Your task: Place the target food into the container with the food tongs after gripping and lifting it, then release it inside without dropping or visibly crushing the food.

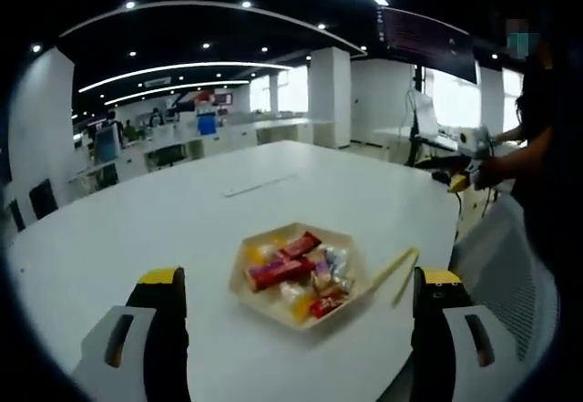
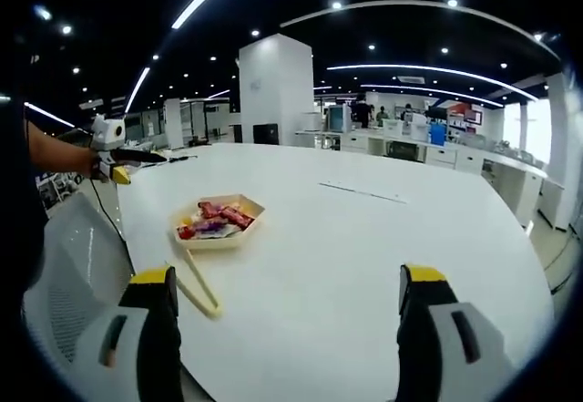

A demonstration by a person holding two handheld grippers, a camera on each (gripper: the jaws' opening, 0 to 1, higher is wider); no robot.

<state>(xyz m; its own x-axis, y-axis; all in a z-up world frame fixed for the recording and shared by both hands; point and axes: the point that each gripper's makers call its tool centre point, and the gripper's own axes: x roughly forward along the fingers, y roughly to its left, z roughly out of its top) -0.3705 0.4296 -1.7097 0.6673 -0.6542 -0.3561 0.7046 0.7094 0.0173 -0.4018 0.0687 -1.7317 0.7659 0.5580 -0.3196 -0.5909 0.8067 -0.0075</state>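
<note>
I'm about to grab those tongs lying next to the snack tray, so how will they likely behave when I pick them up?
The food tongs look thin and pale, probably light. Their long, slim arms likely flex and may twist in a two-jaw grip. Lying flat on the smooth white table beside the tray, they may slide when nudged.

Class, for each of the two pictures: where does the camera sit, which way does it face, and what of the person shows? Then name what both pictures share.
Left gripper view: rides the left gripper, facing across the white table at the snack tray; an arm shows right.
Right gripper view: rides the right gripper, facing the table, tray to its left; an arm shows left.
Shared: tray, tongs, table.
</note>
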